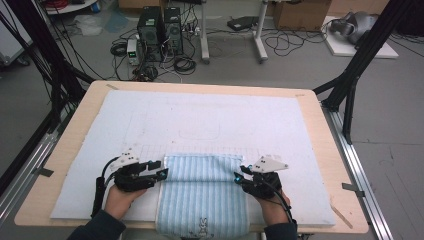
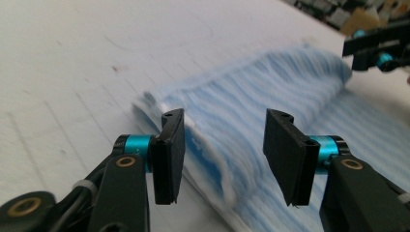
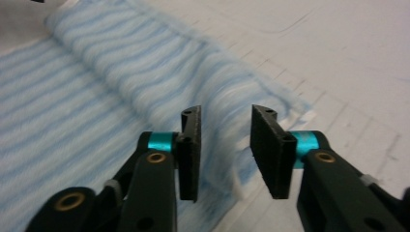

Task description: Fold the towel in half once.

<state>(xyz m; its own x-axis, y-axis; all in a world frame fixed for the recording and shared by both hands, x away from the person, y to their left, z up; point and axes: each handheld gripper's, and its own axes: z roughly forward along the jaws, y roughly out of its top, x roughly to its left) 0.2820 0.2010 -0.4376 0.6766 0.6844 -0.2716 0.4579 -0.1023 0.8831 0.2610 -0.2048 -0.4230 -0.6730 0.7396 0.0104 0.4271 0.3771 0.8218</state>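
Note:
A light blue striped towel (image 1: pixel 202 197) lies on the white mat (image 1: pixel 210 115) near the table's front, its far end folded over into a thick band (image 1: pixel 202 166). My left gripper (image 1: pixel 162 170) sits at the band's left end, jaws open. In the left gripper view the towel's folded edge (image 2: pixel 217 164) lies between the open gripper (image 2: pixel 225 147) without the pads pressing it. My right gripper (image 1: pixel 239 175) is at the band's right end. In the right gripper view it (image 3: pixel 225 145) is also open, with the towel's corner (image 3: pixel 232 159) loose in the gap.
The towel's near end hangs over the table's front edge and carries a small rabbit print (image 1: pixel 202 223). The wooden table (image 1: pixel 322 135) rims the mat. Computer towers (image 1: pixel 160 32) and cables stand on the floor beyond. Black frame poles (image 1: pixel 357 65) flank both sides.

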